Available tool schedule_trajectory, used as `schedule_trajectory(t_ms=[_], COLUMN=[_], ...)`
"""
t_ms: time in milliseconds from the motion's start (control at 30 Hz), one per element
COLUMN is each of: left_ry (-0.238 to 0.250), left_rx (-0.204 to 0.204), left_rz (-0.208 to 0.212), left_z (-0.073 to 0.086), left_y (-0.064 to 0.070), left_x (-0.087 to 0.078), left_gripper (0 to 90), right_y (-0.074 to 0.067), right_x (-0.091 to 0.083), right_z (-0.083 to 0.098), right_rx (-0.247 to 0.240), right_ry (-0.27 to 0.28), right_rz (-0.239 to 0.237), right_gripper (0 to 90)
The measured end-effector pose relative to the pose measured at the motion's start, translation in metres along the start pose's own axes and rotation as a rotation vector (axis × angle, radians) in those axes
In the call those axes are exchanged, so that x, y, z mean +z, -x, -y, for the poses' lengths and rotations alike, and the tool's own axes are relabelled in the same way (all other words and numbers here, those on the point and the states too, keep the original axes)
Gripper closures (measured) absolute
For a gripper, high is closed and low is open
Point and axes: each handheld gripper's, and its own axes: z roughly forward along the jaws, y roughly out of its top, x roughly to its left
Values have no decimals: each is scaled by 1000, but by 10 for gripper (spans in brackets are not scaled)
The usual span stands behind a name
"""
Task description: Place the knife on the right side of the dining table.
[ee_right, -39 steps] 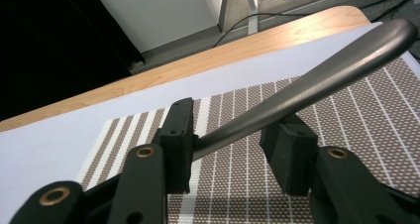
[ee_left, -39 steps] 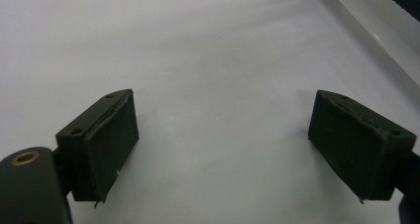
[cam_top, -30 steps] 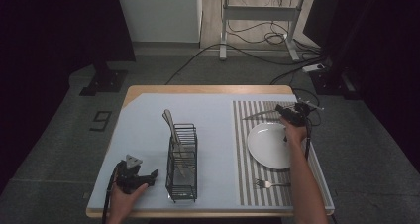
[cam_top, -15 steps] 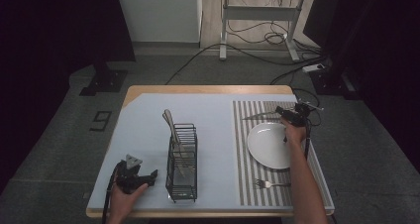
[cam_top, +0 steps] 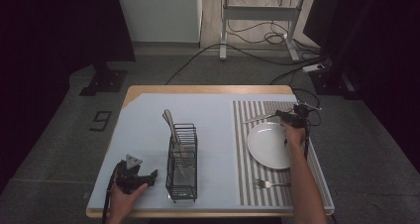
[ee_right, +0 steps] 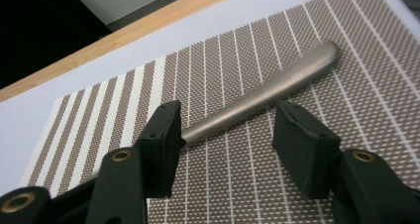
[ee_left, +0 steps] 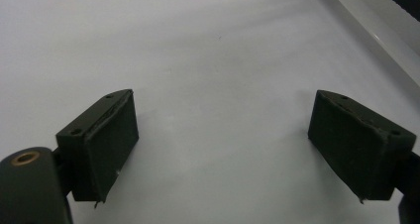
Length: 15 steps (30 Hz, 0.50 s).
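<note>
A metal knife [ee_right: 277, 85] lies flat on the striped placemat [ee_right: 237, 184], above the white plate [cam_top: 270, 144]. My right gripper [ee_right: 228, 135] is low over its handle and the jaws have just been opening. The handle runs past the left pad, and the pads stand apart without pressing on it. In the high view the knife [cam_top: 257, 118] points left from the right gripper [cam_top: 283, 116]. My left gripper [ee_left: 223, 144] rests open over the bare pale blue table cover, beside the black wire caddy [cam_top: 182, 162] at the front left [cam_top: 148, 175]. Nothing is between its pads.
The caddy holds upright cutlery [cam_top: 171, 122]. A fork [cam_top: 270, 184] lies on the placemat below the plate. The wooden table edge [cam_top: 208, 89] runs along the back. Beyond it are a dark floor, cables and desk legs.
</note>
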Motion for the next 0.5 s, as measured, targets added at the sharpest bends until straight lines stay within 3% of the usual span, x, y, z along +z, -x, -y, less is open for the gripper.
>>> schedule_trajectory(t_ms=[200,267,500], left_ry=[0,0,1], left_rx=[0,0,-1], left_rz=[0,0,0], left_z=[0,0,0], left_y=[0,0,0], left_x=[0,0,0], left_gripper=[117,117,117], right_y=[-7,-12,-25], right_x=[-7,-8,-1], right_z=[-4,-6,-21], right_rx=[-42,-76,-144], right_ry=[22,36,31], right_rz=[-5,-12,-16], right_gripper=[430,425,404])
